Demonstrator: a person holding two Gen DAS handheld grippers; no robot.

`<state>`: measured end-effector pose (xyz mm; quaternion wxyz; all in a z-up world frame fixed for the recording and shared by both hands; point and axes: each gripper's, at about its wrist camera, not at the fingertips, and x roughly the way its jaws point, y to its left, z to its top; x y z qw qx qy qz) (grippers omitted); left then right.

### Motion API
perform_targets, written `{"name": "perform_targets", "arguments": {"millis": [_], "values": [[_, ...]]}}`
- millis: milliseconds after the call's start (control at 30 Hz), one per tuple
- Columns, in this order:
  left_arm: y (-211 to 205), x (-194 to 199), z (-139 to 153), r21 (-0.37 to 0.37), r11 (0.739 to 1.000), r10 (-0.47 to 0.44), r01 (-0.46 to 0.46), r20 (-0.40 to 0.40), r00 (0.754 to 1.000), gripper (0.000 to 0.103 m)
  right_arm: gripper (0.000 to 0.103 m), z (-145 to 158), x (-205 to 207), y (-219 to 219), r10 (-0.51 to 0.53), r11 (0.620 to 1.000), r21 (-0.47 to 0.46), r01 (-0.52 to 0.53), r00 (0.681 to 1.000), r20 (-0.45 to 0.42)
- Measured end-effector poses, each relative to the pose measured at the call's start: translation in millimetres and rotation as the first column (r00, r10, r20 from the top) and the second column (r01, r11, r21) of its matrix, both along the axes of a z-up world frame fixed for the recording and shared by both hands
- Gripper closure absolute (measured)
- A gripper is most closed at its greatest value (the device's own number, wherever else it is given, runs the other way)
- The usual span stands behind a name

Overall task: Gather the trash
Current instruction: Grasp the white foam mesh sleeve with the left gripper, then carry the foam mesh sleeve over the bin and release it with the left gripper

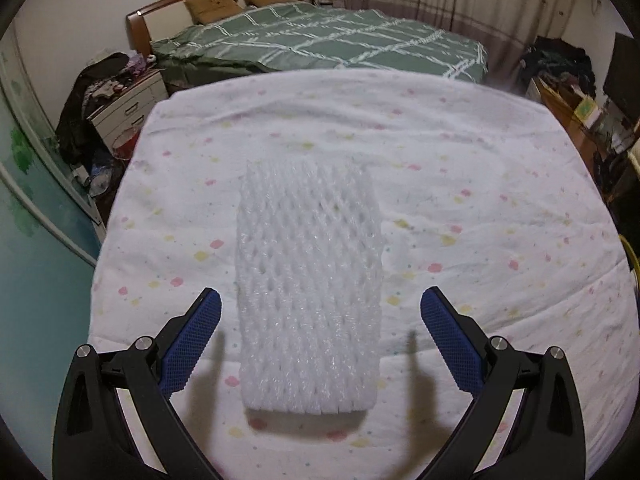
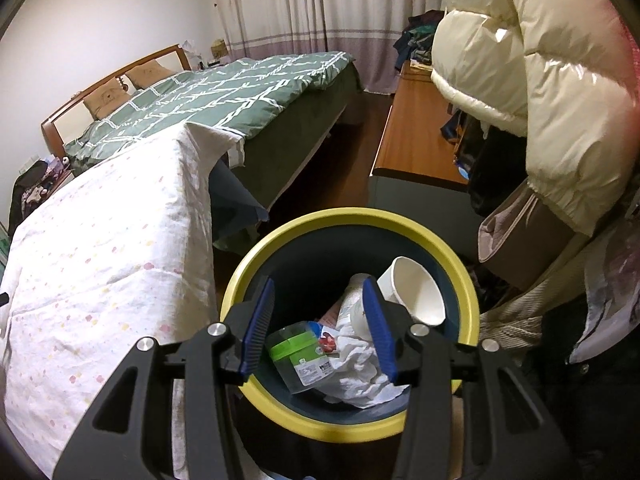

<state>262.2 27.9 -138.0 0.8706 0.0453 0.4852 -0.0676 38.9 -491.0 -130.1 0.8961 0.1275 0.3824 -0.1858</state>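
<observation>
Left wrist view: a foam net sleeve [image 1: 308, 292] lies at centre frame on a cloth-covered table [image 1: 480, 200], between the parted fingers of the left gripper [image 1: 320, 300]. A bed [image 1: 320, 40] sits behind, upper frame.

Right wrist view: the right gripper [image 2: 319, 286] hangs over a bin [image 2: 280, 240] at lower centre, holding a cup [image 2: 416, 292], bottle [image 2: 302, 356] and crumpled paper [image 2: 360, 376]. The table is at left.

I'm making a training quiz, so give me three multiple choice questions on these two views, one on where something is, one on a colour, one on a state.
1. Where does the white foam net lie?
A. in the bin
B. on the speckled cloth
C. on the green bed

2. What colour is the trash bin rim?
A. yellow
B. red
C. white

3. How is the left gripper?
A. shut on the net
B. shut on nothing
C. open

Answers:
1 B, it lies flat on the cloth between the spread fingers.
2 A, a yellow ring tops the dark bin.
3 C, both fingers stand apart from the net.
</observation>
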Motion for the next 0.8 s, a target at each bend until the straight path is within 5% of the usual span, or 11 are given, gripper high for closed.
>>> {"name": "perform_targets", "arguments": {"millis": [167,400,533,800], "values": [[8,9,-9,-0.042,0.999,0.025,-0.027,-0.031,0.999,0.010,0.059,0,4,6,0.015,1.000,-0.002,-0.015,1.000,-0.003],[6,8,-6,-0.046,0.999,0.015,-0.017,-0.029,0.999,0.050,0.059,2,2,8,0.014,1.000,0.004,-0.014,1.000,0.002],[1,-1,5,-0.029,1.000,-0.008,0.008,0.012,1.000,0.084,0.059,3,-3,11,0.015,1.000,0.008,-0.015,1.000,0.009],[-51,-40,42,-0.084,0.984,-0.149,0.155,0.066,0.987,0.088,0.059,13,-20,10,-0.002,1.000,-0.006,0.002,0.999,0.034]]}}
